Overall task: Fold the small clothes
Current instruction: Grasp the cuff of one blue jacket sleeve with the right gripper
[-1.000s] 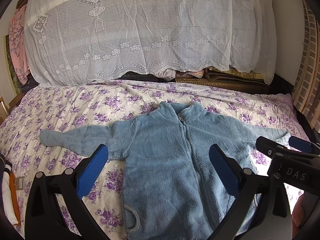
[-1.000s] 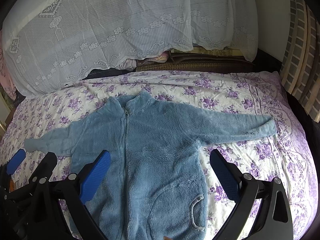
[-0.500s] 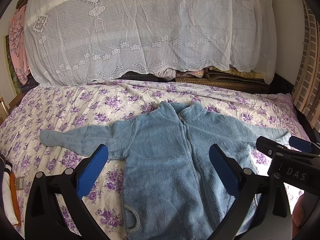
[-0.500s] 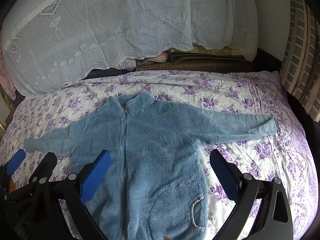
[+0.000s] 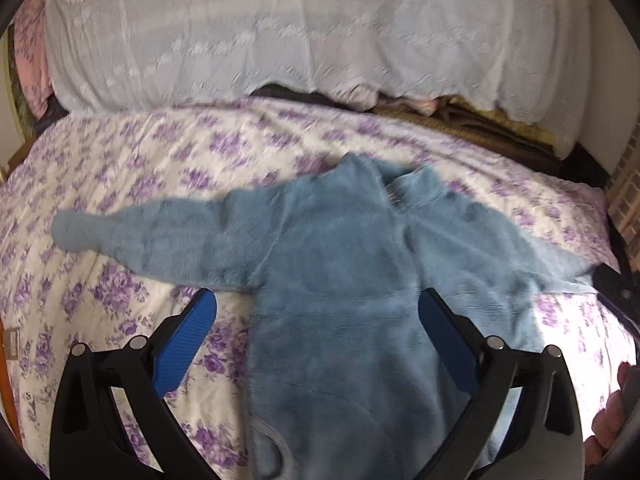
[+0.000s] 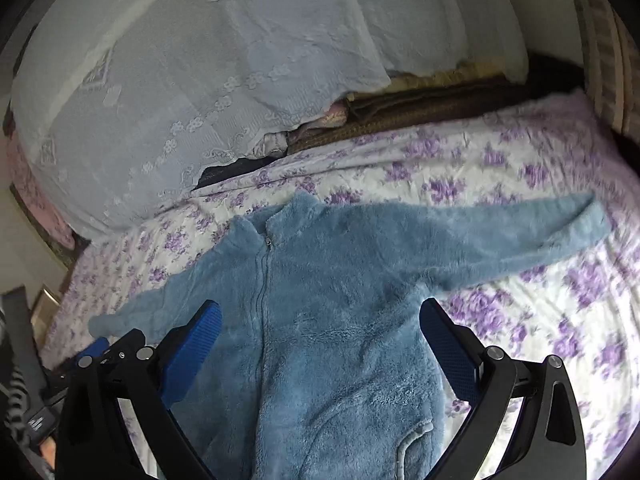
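Observation:
A small blue fleece zip jacket (image 5: 340, 280) lies front up on the floral bedsheet (image 5: 120, 168) with both sleeves spread out. It also shows in the right wrist view (image 6: 332, 304). My left gripper (image 5: 318, 320) is open and empty, above the jacket's left armpit and chest. My right gripper (image 6: 320, 332) is open and empty, above the jacket's chest by the zip. The left gripper's tip shows low at the left of the right wrist view (image 6: 94, 350). The jacket's hem is hidden below both views.
A tall pile under a white lace cover (image 5: 300, 28) stands at the bed's far side, with folded brown blankets (image 6: 420, 108) beneath it. A slatted wooden panel (image 6: 604, 40) is at the right. A pink cloth (image 5: 30, 40) hangs at the far left.
Both grippers have moved forward and lower toward the jacket and turned apart, left one leftward, right one rightward. The jacket looks larger. Both stay open. The jacket has not moved.

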Available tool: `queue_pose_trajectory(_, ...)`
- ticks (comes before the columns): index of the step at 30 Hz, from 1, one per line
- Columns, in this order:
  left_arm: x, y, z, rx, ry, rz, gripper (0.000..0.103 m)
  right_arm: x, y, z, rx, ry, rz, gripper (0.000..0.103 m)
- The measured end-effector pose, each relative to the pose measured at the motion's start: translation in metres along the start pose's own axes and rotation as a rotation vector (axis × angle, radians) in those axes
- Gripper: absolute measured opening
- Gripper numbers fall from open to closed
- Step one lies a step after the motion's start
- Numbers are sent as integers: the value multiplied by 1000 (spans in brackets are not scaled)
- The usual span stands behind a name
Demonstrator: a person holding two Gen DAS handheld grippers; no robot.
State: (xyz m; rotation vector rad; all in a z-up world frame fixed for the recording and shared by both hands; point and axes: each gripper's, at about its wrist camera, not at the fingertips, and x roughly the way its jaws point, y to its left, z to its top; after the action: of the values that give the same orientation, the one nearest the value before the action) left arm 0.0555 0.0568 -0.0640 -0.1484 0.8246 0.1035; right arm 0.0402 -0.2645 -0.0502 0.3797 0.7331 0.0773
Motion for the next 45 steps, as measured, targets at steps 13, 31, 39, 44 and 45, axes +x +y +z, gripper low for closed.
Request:
queue_pose_trajectory(13,99,82,8,-170,93,105,98,72,-147,34,589,-76,380,100)
queue_pose_trajectory(31,118,152,15,-262,84,222,98,4,-346,45,698,-360,-82,99)
queue_pose_trajectory(39,100,205,21,-177,77,338,99,38,-320,43,677,-267,157,99)
queue_pose_trajectory(44,106,287,17,-417,130,231,99,49,-312,53,562,-250,76,99)
queue_pose_trajectory(45,108,304,17,-470,134,211,99,53,-307,59,543,-248,62,99)
